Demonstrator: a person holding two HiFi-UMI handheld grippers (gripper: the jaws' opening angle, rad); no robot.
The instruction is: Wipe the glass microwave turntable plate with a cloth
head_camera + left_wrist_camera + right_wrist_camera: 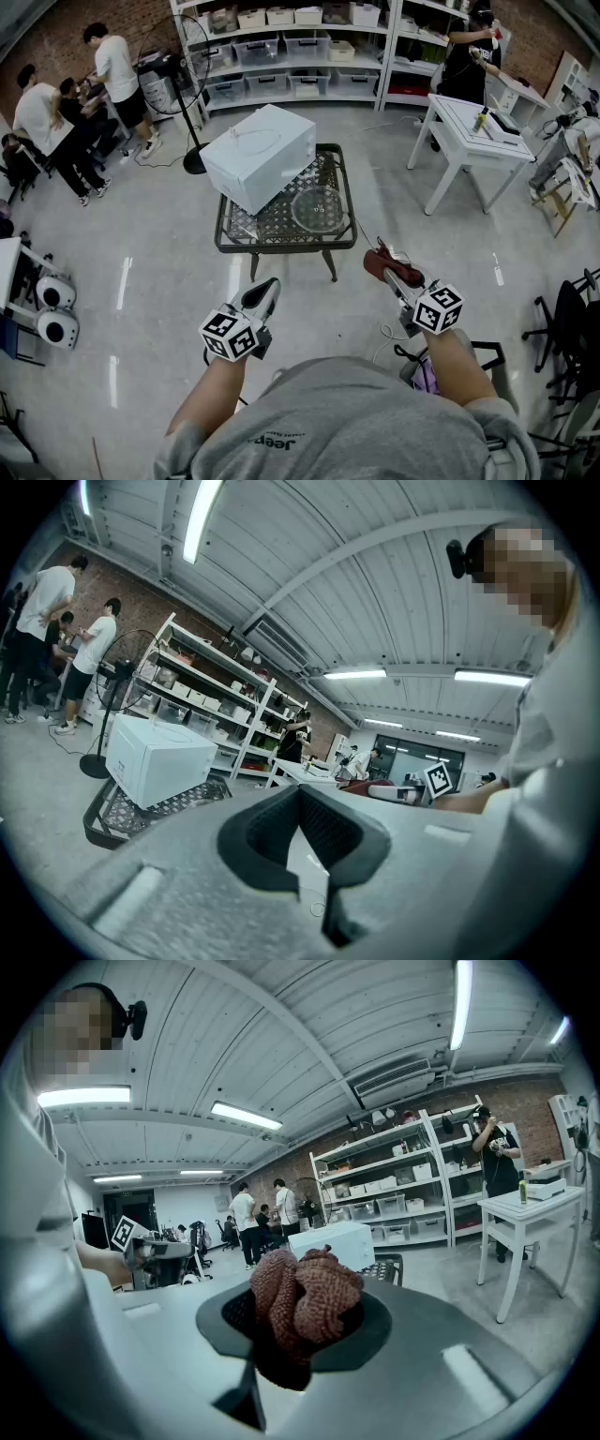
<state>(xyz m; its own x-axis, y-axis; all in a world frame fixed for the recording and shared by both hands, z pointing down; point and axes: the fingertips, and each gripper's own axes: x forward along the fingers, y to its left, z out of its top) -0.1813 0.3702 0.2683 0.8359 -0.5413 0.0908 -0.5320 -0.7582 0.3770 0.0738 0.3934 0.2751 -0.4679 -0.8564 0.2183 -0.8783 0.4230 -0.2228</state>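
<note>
My right gripper [382,258] pinches the bunched red cloth [305,1302] in its jaws, ready for wiping. The left gripper [265,292] is empty, jaws seemingly pressed together at the tips. The glass plate [319,208] lies on the far desk [281,246], right of the microwave [260,155], well beyond both.

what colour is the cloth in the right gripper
The cloth is reddish brown, waffle-knit; right gripper view shows it best.

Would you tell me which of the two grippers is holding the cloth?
The right gripper: its jaws clamp the reddish-brown cloth, while the left gripper holds nothing.
</note>
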